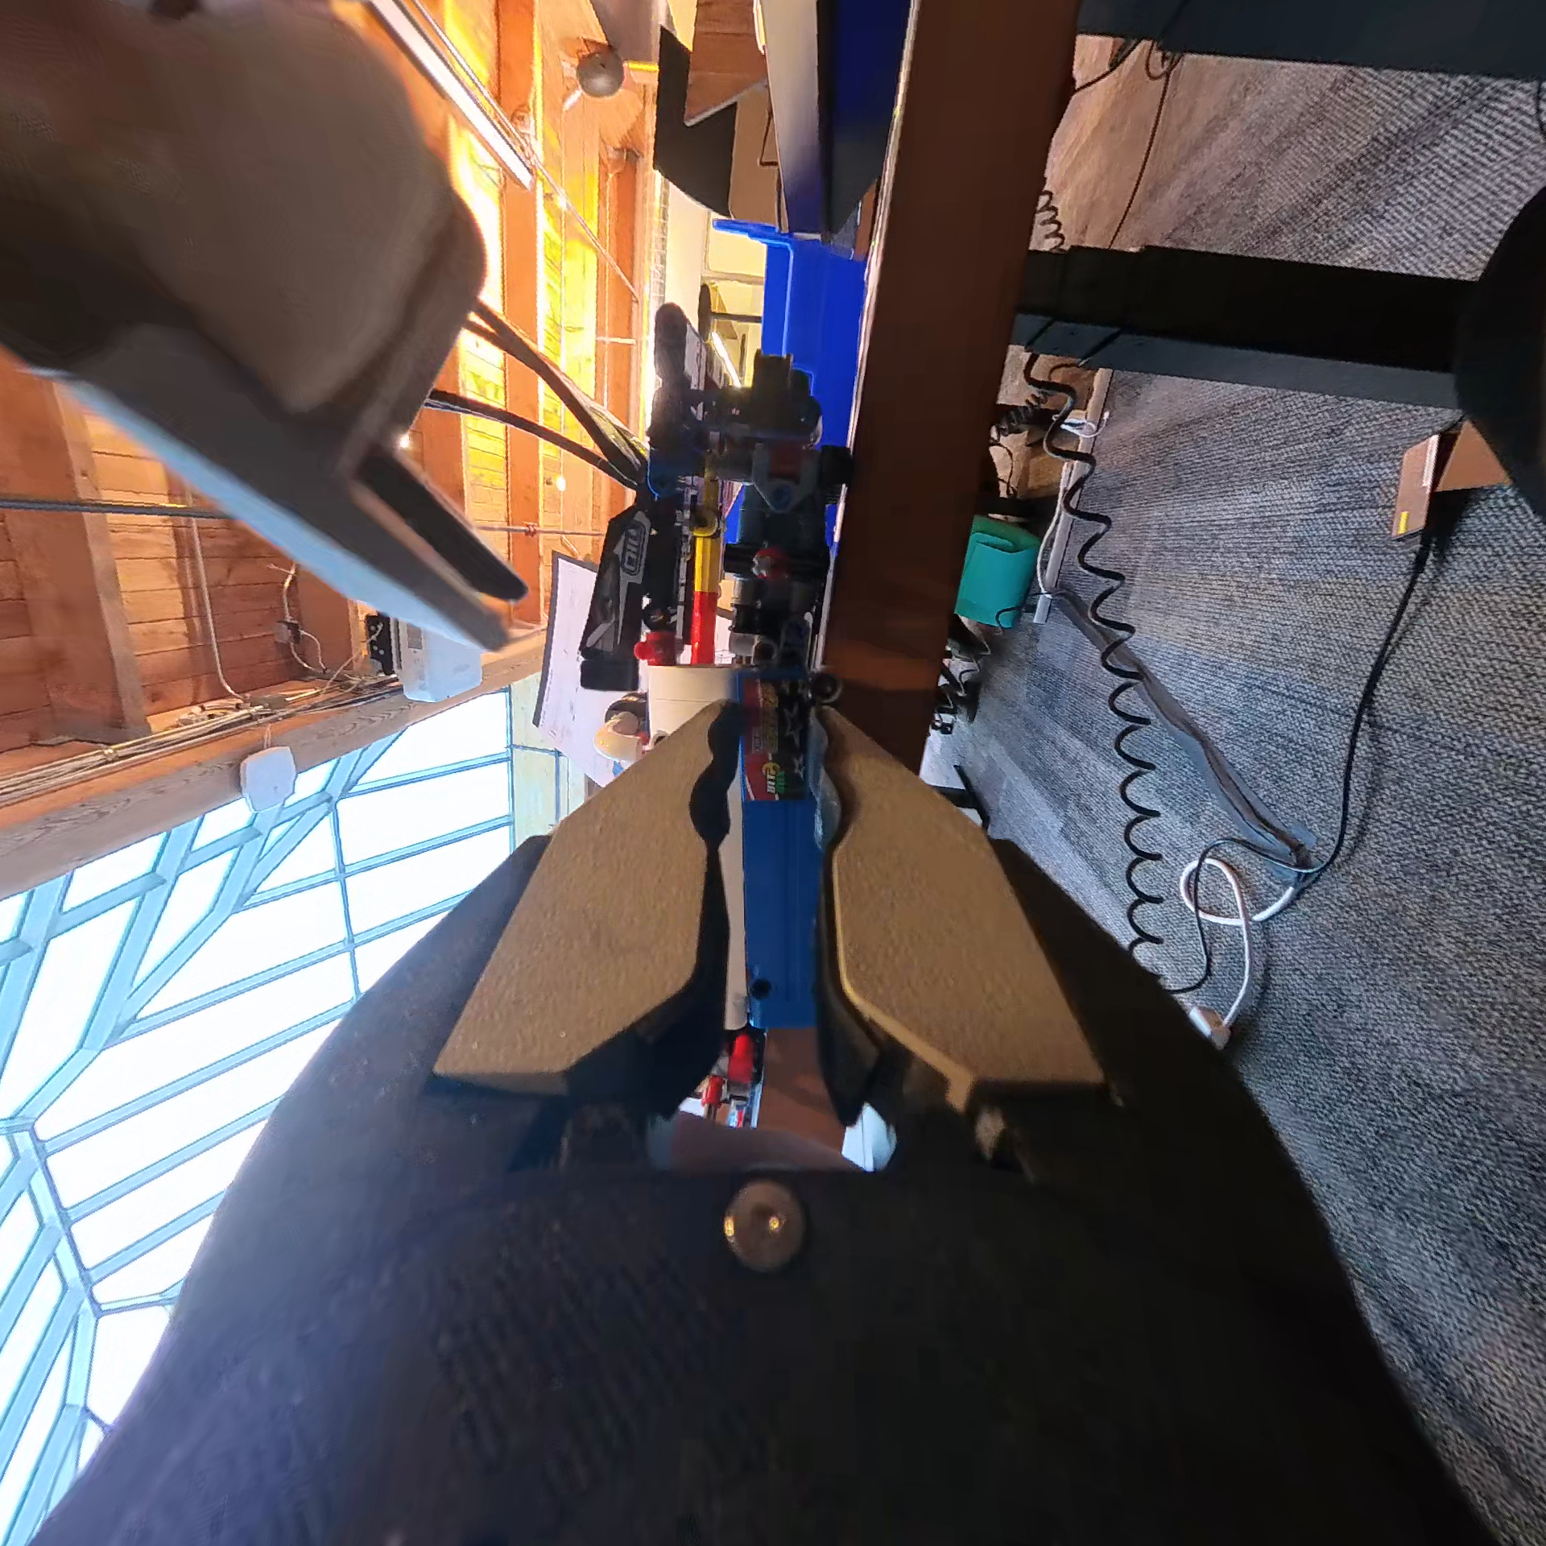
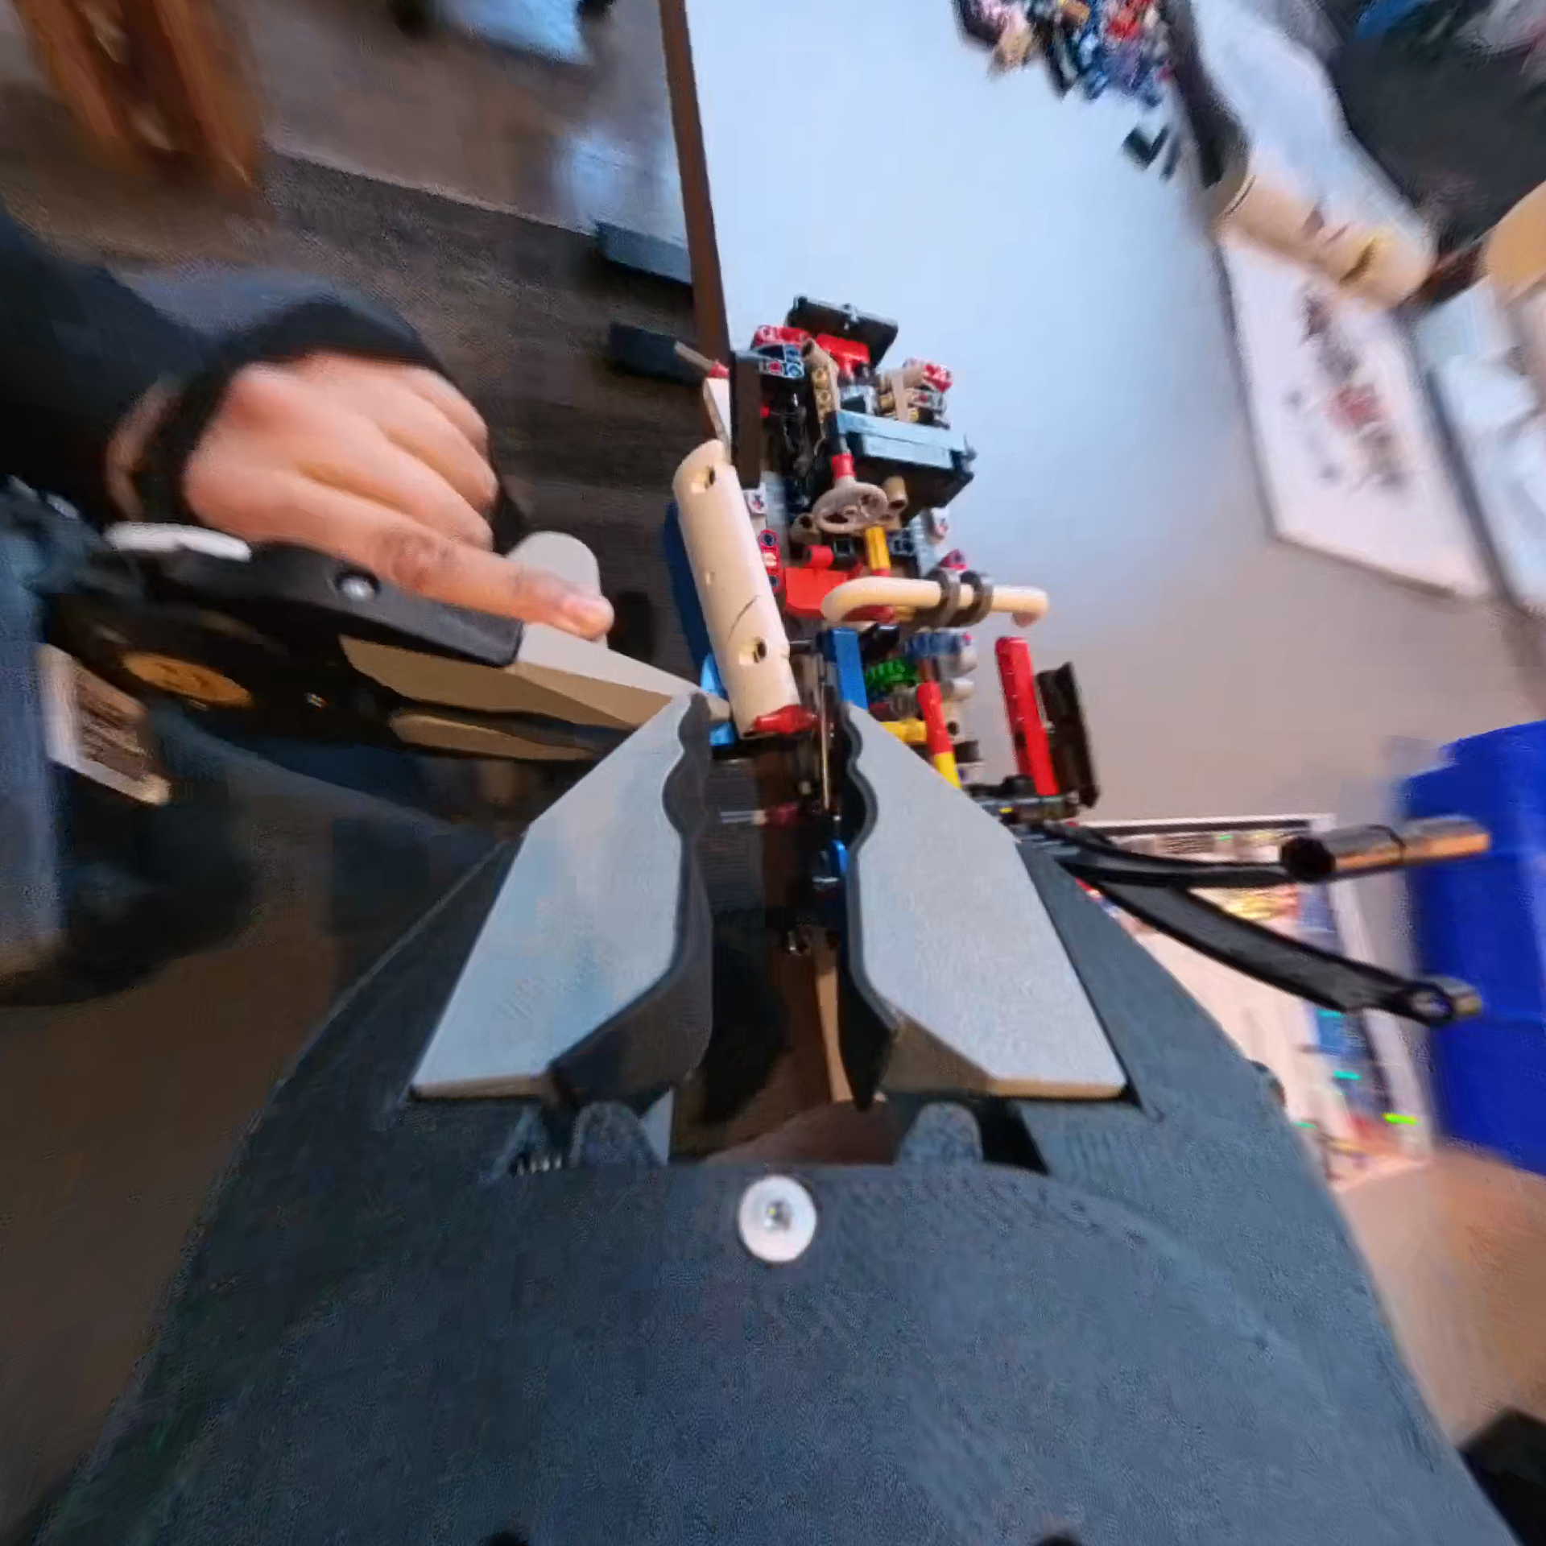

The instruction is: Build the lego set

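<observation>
The part-built lego vehicle (image 1: 736,468) of black, red, yellow and blue parts is held off the table. My left gripper (image 1: 774,719) is shut on its blue stickered panel (image 1: 778,903). In the right wrist view the model (image 2: 853,519) shows a white curved panel (image 2: 732,586), and the left gripper (image 2: 669,711), held by a hand (image 2: 351,468), grips its near end. My right gripper (image 2: 770,711) has its jaws a little apart, with nothing clamped, just short of the model. In the left wrist view the right gripper (image 1: 502,611) is at upper left, clear of the model.
Black flexible hoses (image 2: 1213,929) trail from the model. A wooden table edge (image 1: 945,418) runs beside it, with a blue bin (image 1: 803,284) behind. A coiled cable (image 1: 1121,753) lies on the carpet. Instruction sheets (image 2: 1338,401) and loose pieces (image 2: 1079,42) lie on the white tabletop. The left gripper's tips are roughly 6 cm from the right gripper's.
</observation>
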Available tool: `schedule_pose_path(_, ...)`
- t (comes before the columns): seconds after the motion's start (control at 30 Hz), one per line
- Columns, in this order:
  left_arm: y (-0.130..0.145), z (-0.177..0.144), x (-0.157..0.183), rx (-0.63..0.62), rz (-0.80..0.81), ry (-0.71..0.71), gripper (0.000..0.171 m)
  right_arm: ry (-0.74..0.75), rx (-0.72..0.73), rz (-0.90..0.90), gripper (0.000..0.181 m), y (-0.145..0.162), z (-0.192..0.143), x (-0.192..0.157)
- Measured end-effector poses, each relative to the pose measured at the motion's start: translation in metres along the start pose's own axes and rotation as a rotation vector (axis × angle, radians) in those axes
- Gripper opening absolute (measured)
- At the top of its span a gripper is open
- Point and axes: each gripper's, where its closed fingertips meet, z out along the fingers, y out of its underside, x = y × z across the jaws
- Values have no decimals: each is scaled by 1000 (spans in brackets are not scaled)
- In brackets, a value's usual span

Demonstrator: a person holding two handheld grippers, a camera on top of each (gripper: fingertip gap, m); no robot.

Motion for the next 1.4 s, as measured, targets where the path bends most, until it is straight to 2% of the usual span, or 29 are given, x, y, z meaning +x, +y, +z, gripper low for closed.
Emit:
schedule_pose_path(0.2, 0, 0, 2, 13, 19, -8, 14, -180, -79, 323, 31, -7, -3, 6)
schedule_pose_path(0.3, 0, 1, 1, 20, 19, -16, 13, -280, -184, 396, 41, -11, -2, 2)
schedule_pose_path(0.43, 0, 2, 0, 31, 18, -29, 13, -384, -294, 472, 40, -20, -3, 5)
schedule_pose_path(0.57, 1, 2, 3, 42, 16, -29, 14, -306, -390, 354, 18, -18, 0, 24)
schedule_pose_path(0.73, 1, 2, 3, 61, 17, -33, 13, -331, -444, 308, 30, -12, 7, 14)
schedule_pose_path(0.83, 0, 1, 3, 71, 20, -31, 13, -304, -468, 294, 29, 0, 12, 14)
schedule_pose_path(1.07, 0, -5, 7, 75, 7, -11, 13, -150, -319, 163, 20, 4, 6, 14)
schedule_pose_path(1.27, -2, -5, 10, 85, 26, 5, 13, -112, -344, 160, 34, 20, 21, 14)
schedule_pose_path(1.4, -3, -4, 8, 85, 24, 6, 14, -83, -361, 175, 23, 24, 29, 20)
